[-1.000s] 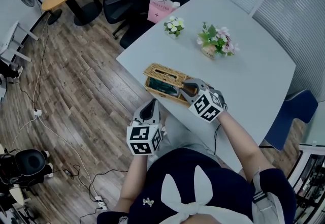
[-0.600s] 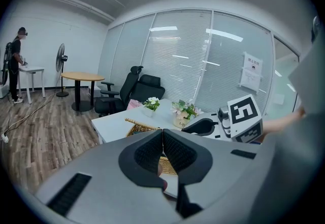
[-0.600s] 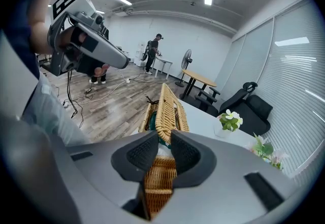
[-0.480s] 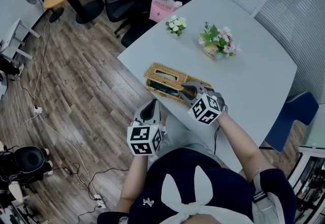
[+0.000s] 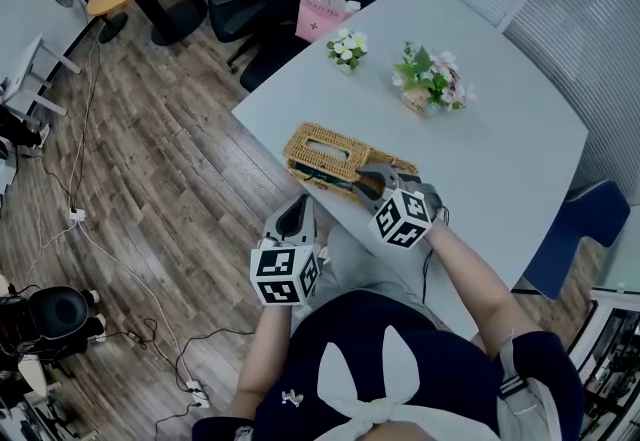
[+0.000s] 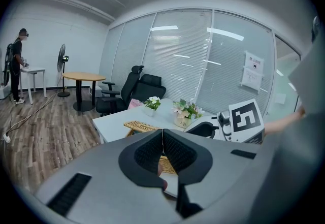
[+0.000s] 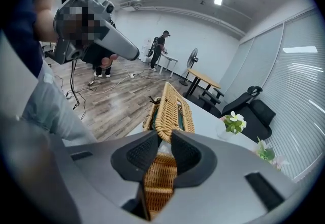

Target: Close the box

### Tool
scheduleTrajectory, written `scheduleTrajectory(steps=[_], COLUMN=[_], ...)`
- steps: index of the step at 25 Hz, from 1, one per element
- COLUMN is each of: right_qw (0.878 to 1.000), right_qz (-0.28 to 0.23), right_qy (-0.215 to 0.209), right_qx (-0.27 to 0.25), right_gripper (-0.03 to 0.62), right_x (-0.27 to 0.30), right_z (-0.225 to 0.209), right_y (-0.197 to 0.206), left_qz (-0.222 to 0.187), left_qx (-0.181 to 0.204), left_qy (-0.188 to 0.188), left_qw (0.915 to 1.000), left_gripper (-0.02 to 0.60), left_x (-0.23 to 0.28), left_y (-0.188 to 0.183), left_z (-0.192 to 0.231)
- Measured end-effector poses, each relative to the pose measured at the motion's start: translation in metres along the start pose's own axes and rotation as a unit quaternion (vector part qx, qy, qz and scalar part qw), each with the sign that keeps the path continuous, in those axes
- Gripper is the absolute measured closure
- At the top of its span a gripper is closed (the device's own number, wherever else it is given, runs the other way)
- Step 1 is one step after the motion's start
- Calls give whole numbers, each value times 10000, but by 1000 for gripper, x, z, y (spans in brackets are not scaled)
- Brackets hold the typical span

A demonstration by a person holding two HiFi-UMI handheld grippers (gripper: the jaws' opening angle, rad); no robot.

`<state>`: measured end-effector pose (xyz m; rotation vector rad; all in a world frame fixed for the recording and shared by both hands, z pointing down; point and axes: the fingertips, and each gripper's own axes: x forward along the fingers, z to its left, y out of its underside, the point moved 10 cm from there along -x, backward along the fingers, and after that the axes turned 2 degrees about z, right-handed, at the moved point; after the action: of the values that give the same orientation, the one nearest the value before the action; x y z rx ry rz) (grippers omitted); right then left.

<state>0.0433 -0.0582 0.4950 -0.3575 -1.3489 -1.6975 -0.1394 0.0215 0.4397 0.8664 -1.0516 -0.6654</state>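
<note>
White counter (image 5: 500, 109): we pinch the light, stiff wicker lid (image 7: 172, 111) by its rim in the right gripper (image 7: 163, 135), jaws just easing open; left gripper (image 6: 162, 131) pressed together.

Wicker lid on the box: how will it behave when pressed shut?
The wicker lid is woven cane with a slot, so probably light and slightly flexible mid-span. Its rough weave likely resists slipping. The box looks light, so it may slide on the smooth table.
</note>
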Motion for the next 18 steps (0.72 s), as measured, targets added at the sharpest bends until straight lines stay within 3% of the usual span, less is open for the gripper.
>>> scheduleTrajectory(steps=[18], right_qw=[9981], right_qz=[295], right_qy=[-177], right_qx=[-517], right_gripper=[497], right_x=[13], right_z=[15], right_y=[4], left_qz=[-19], left_qx=[-15], left_qy=[-96], left_qw=[10000], left_gripper=[558], left_x=[-1], left_y=[1], left_z=[0])
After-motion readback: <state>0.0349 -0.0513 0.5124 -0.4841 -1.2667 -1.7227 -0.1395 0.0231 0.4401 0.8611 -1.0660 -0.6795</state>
